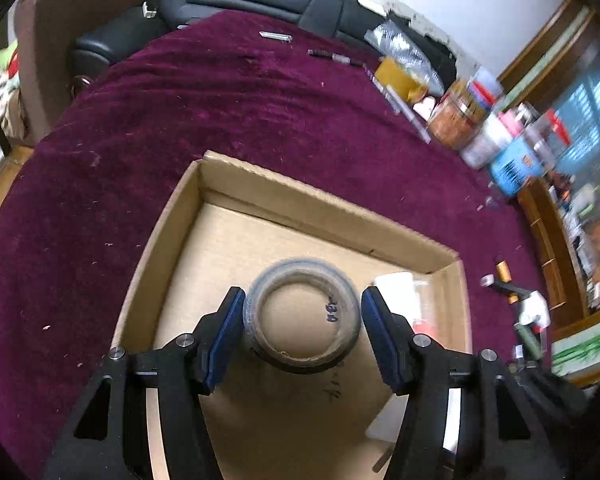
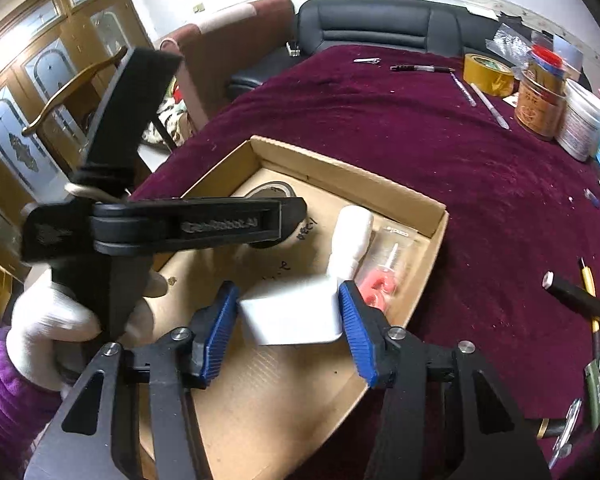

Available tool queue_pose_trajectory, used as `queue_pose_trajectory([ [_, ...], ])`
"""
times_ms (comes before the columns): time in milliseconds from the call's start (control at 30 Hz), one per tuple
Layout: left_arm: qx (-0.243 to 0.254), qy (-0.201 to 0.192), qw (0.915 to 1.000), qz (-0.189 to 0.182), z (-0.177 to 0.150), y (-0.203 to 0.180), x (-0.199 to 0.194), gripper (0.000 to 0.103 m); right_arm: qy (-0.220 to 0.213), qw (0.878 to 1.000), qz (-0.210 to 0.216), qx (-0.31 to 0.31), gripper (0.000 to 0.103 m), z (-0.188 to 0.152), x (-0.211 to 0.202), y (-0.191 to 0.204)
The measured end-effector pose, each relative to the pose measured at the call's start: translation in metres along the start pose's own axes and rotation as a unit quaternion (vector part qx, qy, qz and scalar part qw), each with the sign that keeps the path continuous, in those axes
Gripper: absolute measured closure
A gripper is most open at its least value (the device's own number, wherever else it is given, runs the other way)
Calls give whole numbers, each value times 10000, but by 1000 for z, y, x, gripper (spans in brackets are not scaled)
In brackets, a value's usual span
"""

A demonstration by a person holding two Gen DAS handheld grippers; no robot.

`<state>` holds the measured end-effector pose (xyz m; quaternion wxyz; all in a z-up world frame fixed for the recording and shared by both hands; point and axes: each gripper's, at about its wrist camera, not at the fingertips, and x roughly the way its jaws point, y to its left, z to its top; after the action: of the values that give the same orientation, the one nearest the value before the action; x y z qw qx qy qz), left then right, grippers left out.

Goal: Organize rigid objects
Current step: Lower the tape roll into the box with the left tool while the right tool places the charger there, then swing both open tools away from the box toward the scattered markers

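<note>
Now both loads hang over cardboard box. Left gripper clamps tape roll above box middle; right gripper pinches white block near box's right side, beside white bottle. Lower before releasing; keep grippers apart.

Open cardboard box sits on the maroon cloth; its low walls fence the sides. Inside, the tape roll takes the middle, and the white object, white bottle and clear packet crowd the right corner. Near-left floor looks bare, though partly hidden. Left gripper crosses above the box. Jars line the cloth's far-right edge; the middle is free.
</note>
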<state>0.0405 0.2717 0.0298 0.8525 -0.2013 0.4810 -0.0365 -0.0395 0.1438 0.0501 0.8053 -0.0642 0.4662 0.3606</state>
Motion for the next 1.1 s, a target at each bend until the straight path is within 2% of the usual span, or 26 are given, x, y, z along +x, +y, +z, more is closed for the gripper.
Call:
queue_pose_trajectory([
  [133, 108, -406, 9991, 101, -3, 4, -34, 49, 178, 9995, -145, -218, 53, 2, 13, 8],
  [300, 42, -710, 9975, -57, -20, 10, -68, 46, 152, 9994, -173, -247, 54, 12, 27, 12],
  [400, -38, -829, 9965, -136, -33, 11, -82, 45, 48, 9979, -552, -336, 54, 22, 32, 15],
  [467, -49, -887, 9959, -186, -42, 10, -91, 38, -129, 9986, -456, -242, 54, 23, 19, 14],
  [533, 56, -978, 9951, -132, -54, 6, -101, 37, -336, 9990, -279, -117, 54, 20, -1, 12],
  [667, 174, -1118, 9936, 35, -78, -4, -113, 37, -735, 9965, -393, -5, 52, 3, -45, 9],
  [767, 280, -1019, 9944, 45, -88, -16, -108, 37, -908, 9945, -500, 178, 50, -22, -72, -4],
  [867, 224, -903, 9956, -109, -79, -24, -94, 37, -993, 9925, -626, 330, 50, -47, -90, -21],
  [1000, -181, -539, 9982, -199, -55, -26, -59, 37, -1154, 9883, -776, 620, 50, -80, -126, -44],
  [1067, -317, -159, 9994, -3, -57, -31, -46, 39, -1157, 9869, -879, 701, 50, -94, -144, -54],
  [1100, -332, 5, 9994, -88, -64, -36, -46, 39, -1005, 9885, -904, 673, 50, -103, -150, -55],
])
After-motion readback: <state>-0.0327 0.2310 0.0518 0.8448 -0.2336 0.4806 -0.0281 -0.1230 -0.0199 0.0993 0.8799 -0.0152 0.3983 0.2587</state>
